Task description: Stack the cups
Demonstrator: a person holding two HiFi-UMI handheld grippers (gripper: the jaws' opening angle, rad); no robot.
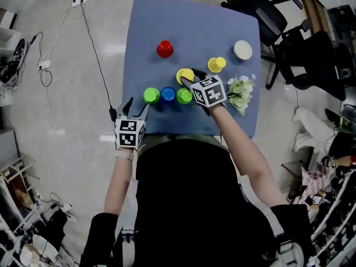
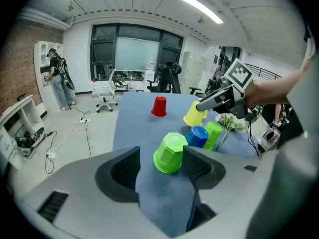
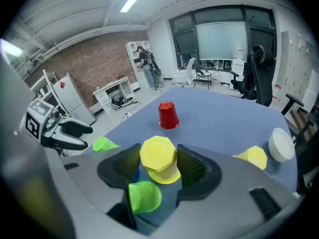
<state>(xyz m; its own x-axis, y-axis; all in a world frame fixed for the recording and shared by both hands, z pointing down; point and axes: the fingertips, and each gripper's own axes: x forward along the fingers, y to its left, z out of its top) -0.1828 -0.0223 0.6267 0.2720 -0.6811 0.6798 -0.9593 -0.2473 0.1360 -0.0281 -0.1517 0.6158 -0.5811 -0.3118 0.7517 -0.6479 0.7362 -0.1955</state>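
Several upturned cups stand on the blue table. A red cup, a second yellow cup and a white cup are at the back. Nearer me, a green cup, a blue cup and another green cup form a row. My right gripper is shut on a yellow cup, which tilts slightly between the pads. My left gripper is open at the table's front left. The left green cup stands just off its right fingertip, and the left pad is well clear of it.
A bunch of white artificial flowers lies at the table's right edge beside my right hand. Black office chairs stand off the far right corner. Cables trail over the floor to the left.
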